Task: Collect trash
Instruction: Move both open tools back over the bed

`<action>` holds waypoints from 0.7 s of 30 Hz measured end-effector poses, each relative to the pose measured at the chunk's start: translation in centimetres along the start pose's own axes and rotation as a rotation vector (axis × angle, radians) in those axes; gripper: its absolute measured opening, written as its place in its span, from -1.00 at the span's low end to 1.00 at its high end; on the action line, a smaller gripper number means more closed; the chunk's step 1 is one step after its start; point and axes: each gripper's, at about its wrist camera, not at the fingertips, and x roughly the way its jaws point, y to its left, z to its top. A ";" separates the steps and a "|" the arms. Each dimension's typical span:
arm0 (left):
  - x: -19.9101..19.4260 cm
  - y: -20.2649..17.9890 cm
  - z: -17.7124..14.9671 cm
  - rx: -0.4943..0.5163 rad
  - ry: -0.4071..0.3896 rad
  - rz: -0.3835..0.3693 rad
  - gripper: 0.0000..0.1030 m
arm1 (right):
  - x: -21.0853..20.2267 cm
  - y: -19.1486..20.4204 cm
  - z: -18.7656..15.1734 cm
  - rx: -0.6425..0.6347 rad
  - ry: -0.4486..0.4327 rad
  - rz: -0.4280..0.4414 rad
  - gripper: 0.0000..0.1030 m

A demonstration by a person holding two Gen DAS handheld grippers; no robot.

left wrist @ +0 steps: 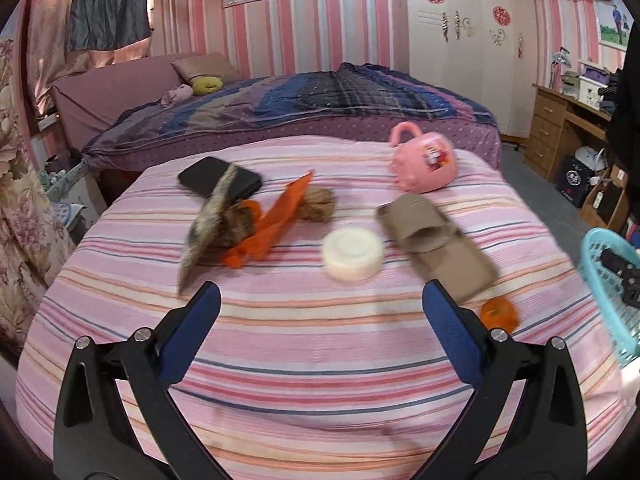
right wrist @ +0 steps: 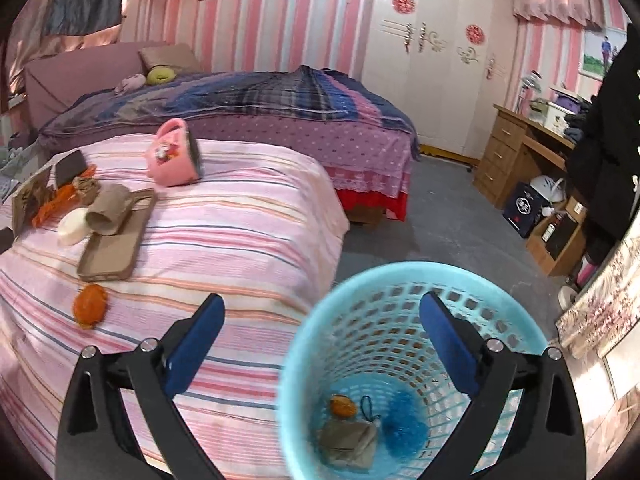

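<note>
Both sets of tongs read as spread apart and holding nothing on my feeds. My left tongs [left wrist: 320,308] hang over the striped pink bed cover [left wrist: 320,360], facing the clutter there: a white round puck [left wrist: 353,254] straight ahead, a tan phone case [left wrist: 452,256] to its right with a cardboard tube [left wrist: 408,216] lying across its far end, and a small orange scrap [left wrist: 498,314] just beside the right finger. Farther left I see a torn orange wrapper [left wrist: 276,220], a crumpled brown wad [left wrist: 318,204] touching it, a grey-brown packet [left wrist: 212,224] leaning over a black phone [left wrist: 218,182], and a pink toy basket [left wrist: 424,164] at the far edge. My right tongs [right wrist: 320,320] hover above the light blue wastebasket [right wrist: 320,320], which stands on the floor just beside the bed. At its bottom lie an orange scrap [right wrist: 343,406], a crumpled tan packet [right wrist: 348,440], a dark cord loop [right wrist: 368,406] and a blue mesh ball [right wrist: 404,424]. Motion blur softens the nearest items in the left view.
</note>
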 end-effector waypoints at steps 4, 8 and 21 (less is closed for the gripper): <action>0.4 2.6 -0.4 -0.038 0.019 0.039 0.89 | -0.1 2.0 0.2 0.029 -0.007 0.059 0.86; 0.8 4.5 -0.3 -0.090 0.037 0.039 0.89 | 0.0 3.8 0.4 0.046 -0.007 0.107 0.86; 2.5 8.2 -1.0 -0.125 0.080 0.090 0.89 | 0.4 9.5 0.6 0.012 0.002 0.142 0.86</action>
